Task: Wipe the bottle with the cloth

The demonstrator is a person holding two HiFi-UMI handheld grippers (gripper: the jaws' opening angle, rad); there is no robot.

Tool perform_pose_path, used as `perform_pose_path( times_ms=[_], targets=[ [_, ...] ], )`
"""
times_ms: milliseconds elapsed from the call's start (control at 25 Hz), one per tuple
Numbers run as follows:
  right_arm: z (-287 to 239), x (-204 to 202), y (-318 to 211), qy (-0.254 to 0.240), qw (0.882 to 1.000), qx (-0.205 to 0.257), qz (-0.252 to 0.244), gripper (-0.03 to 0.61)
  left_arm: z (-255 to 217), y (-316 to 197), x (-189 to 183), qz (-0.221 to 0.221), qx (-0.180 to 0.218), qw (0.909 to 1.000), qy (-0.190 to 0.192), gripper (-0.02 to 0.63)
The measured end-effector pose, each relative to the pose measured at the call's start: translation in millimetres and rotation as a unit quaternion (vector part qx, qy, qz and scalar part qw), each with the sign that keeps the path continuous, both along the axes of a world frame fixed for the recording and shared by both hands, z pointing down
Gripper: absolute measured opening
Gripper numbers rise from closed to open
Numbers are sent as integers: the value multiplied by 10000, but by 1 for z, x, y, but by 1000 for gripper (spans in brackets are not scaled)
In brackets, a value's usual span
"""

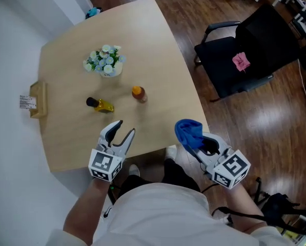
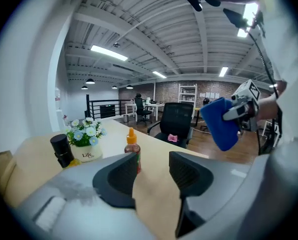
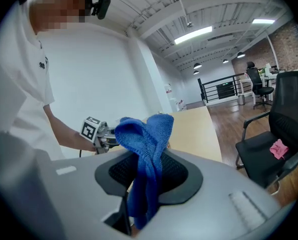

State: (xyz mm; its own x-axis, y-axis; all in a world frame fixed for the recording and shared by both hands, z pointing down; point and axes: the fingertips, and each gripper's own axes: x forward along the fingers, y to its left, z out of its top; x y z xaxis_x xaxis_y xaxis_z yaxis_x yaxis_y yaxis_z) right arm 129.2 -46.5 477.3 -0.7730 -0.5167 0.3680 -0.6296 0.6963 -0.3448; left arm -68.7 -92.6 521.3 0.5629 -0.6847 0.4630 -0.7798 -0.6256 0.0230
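Note:
An upright bottle with an orange cap (image 1: 139, 94) stands mid-table; it also shows in the left gripper view as the orange-capped bottle (image 2: 132, 151) just beyond the jaws. A yellow bottle with a black cap (image 1: 99, 104) lies on its side left of it. My left gripper (image 1: 126, 126) hovers near the table's front edge, short of both bottles, open with nothing between its fingers. My right gripper (image 1: 196, 142) is off the table's front right corner, shut on a bunched blue cloth (image 1: 188, 131). In the right gripper view the blue cloth (image 3: 146, 149) hangs down between the pads.
A pot of blue and white flowers (image 1: 106, 61) stands behind the bottles on the wooden table (image 1: 158, 45). A small cardboard box (image 1: 38, 100) sits at the table's left edge. A black office chair (image 1: 250, 50) with a pink item on it stands to the right.

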Motion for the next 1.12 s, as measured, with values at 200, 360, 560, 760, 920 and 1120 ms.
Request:
perform_pose_path(
  times_ms=[200,360,560,760,920,1120],
  targets=[
    [-7,-23,42,17,9986,70,529,117,-22,76,-21,585,-117,9976,345,183],
    [-14,-70,95,-122,9963,76,853,118,-38,133,-65,714,-202,9961,476,182],
    [-36,-136,161,-227,9943,218,1016,118,-59,205,-105,1000,-64,9924,713,172],
    [-52,-167,212,-190,9938,230,1076,118,-72,240,-135,1000,2,9902,977,166],
    [-56,-174,230,-120,9945,321,985,120,-84,246,-152,785,143,9909,1082,156],
    [-79,-164,228,-75,9946,644,810,120,-96,261,-139,734,197,9923,975,150]
  ],
)
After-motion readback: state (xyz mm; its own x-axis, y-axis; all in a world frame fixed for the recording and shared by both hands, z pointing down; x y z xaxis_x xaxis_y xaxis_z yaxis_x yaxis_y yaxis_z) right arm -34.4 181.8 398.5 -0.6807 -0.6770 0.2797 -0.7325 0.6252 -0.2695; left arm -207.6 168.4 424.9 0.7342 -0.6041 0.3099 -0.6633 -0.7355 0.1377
